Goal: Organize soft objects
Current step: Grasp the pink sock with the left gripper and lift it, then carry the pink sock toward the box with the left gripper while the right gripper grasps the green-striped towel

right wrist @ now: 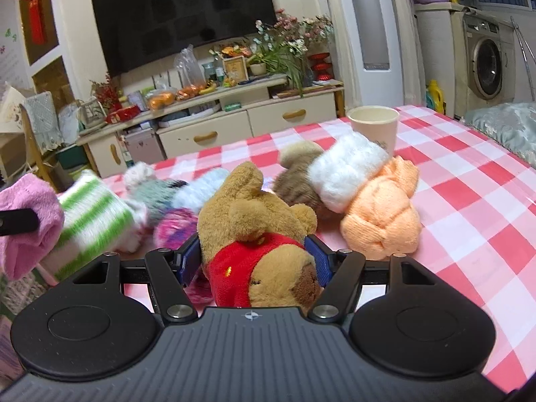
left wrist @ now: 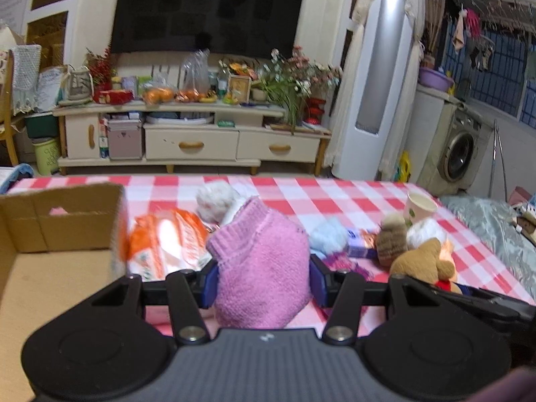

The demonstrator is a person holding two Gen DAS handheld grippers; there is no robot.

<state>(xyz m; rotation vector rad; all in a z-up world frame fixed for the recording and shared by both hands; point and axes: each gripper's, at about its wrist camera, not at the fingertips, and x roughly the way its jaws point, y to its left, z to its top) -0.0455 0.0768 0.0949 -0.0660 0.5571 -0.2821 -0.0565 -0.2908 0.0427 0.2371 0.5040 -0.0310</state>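
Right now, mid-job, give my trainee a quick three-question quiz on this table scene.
1. True or false: the left gripper is clamped on the pink knitted garment.
2. What does the right gripper hold? A) tan plush bear in a red shirt B) orange knitted bundle C) paper cup
3. Which side of the left wrist view shows the open cardboard box?

Key: 1 true; 2 A; 3 left.
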